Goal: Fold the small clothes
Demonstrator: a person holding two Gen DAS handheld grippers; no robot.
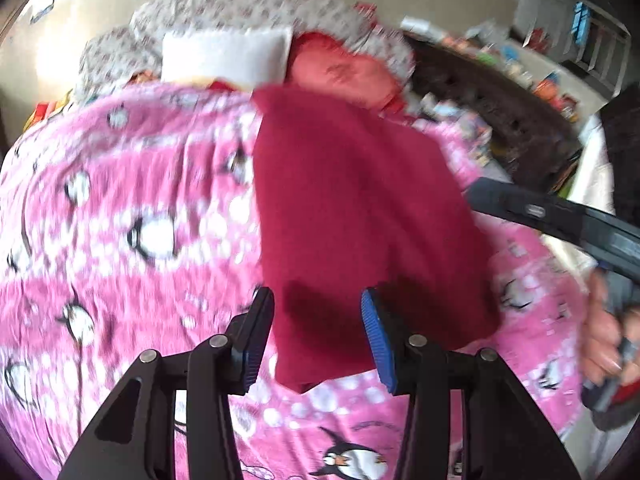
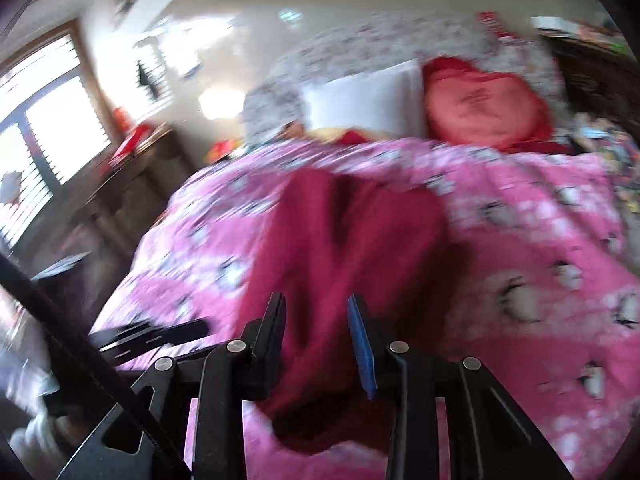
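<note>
A dark red garment [image 1: 352, 216] lies flat on the pink penguin-print blanket [image 1: 132, 216]; it also shows in the right wrist view [image 2: 344, 248], with a lengthwise crease. My left gripper [image 1: 318, 320] is open and empty, its jaws just above the garment's near edge. My right gripper [image 2: 316, 332] is open and empty over the garment's near end. The right gripper's finger [image 1: 532, 212] shows in the left wrist view at the garment's right edge. Both views are blurred.
A white pillow [image 1: 228, 54] and a red cushion [image 1: 348, 76] lie at the bed's head. A dark shelf with clutter [image 1: 496, 112] stands right of the bed. A window [image 2: 44, 128] and a dark dresser [image 2: 132, 184] are on the left.
</note>
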